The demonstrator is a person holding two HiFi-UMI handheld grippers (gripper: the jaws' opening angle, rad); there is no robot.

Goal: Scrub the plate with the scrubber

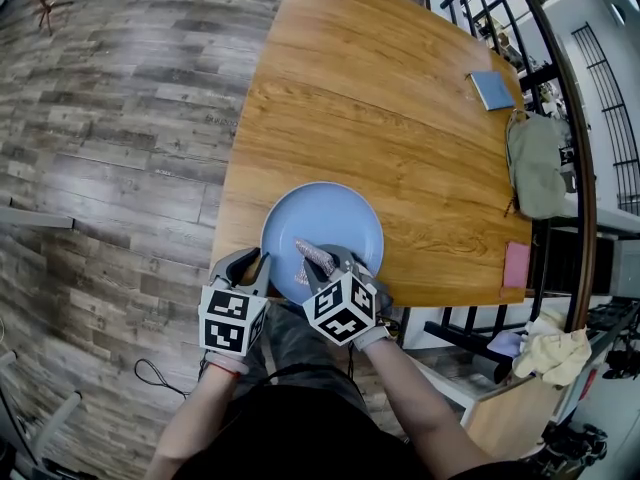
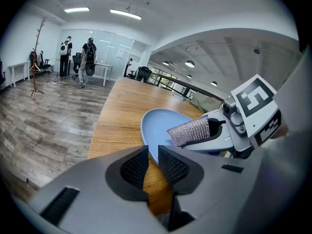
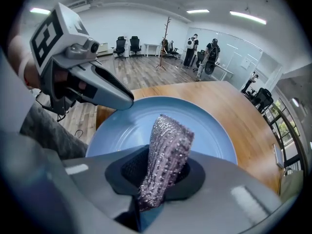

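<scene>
Blue plate on wooden table, right gripper holding scrubber

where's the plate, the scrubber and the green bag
plate (image 1: pixel 325 213), head view, on its bare blue middle
scrubber (image 3: pixel 168 145), right gripper view, on the upper half of its sparkly face
green bag (image 1: pixel 538 168), head view, on the middle of its body

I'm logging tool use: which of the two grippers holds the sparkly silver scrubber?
The right gripper: its jaws clamp the sparkly silver scrubber over the round blue plate. The left gripper has jaws slightly apart, empty.
</scene>
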